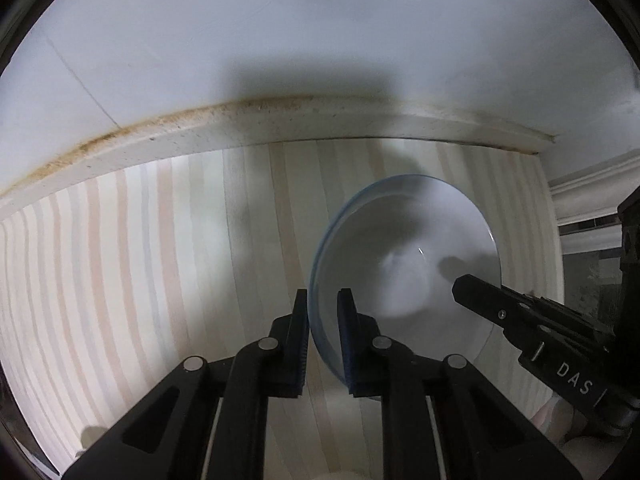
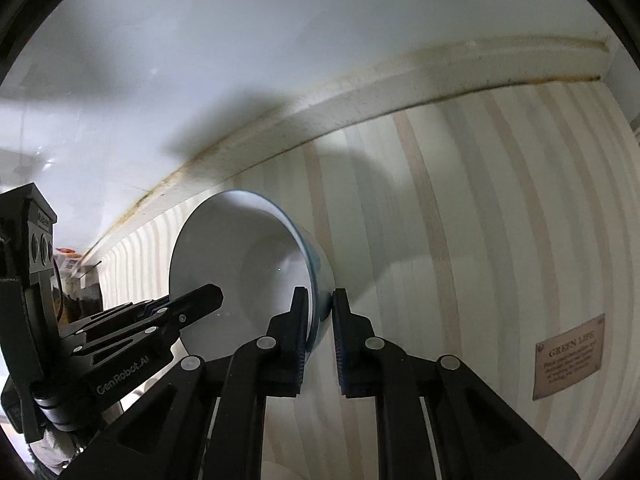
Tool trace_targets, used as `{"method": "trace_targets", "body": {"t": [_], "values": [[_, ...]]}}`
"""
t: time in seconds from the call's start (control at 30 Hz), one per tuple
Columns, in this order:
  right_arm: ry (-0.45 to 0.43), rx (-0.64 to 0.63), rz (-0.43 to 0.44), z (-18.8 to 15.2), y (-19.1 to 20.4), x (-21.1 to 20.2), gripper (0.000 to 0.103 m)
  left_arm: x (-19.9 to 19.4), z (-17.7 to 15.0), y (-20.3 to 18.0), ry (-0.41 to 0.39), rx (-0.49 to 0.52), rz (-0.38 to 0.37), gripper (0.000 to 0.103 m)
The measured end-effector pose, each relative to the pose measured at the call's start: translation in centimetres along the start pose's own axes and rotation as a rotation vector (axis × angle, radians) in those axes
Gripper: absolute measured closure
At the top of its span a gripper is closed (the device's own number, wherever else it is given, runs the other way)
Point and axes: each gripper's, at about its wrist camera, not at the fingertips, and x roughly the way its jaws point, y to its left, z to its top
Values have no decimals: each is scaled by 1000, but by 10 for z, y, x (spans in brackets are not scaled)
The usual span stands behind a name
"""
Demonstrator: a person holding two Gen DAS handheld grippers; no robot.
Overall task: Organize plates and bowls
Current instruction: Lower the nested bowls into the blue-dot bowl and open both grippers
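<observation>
A white bowl [image 1: 400, 248] with a thin blue rim rests on a striped cloth [image 1: 120, 264]. My left gripper [image 1: 323, 300] is shut on the bowl's left rim, one pad inside the wall and one outside. In the right wrist view the same bowl [image 2: 240, 264] shows its right rim pinched by my right gripper [image 2: 320, 300], again with one finger inside and one outside. Each gripper appears in the other's view: the right gripper [image 1: 460, 292] reaches in at the bowl's far side, and the left gripper [image 2: 214, 296] sits at the bowl's left edge.
The cloth [image 2: 460, 240] ends at a raised, stained ledge [image 1: 240, 124] below a white wall [image 1: 280, 32]. A brown label [image 2: 568, 360] is sewn on the cloth to the right. White moulding [image 1: 592, 192] stands at the counter's right end.
</observation>
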Motion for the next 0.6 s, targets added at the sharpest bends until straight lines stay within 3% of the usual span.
{"method": "trace_targets", "body": {"t": [0.23, 0.43, 0.6], "values": [[-46, -31, 29, -34, 22, -51, 89, -65, -36, 4, -54, 37, -25, 91], [-83, -42, 43, -100, 48, -97, 89, -116, -87, 4, -84, 82, -35, 91], [-104, -51, 39, -153, 59, -131, 89, -133, -130, 0, -92, 113, -33, 91]]}}
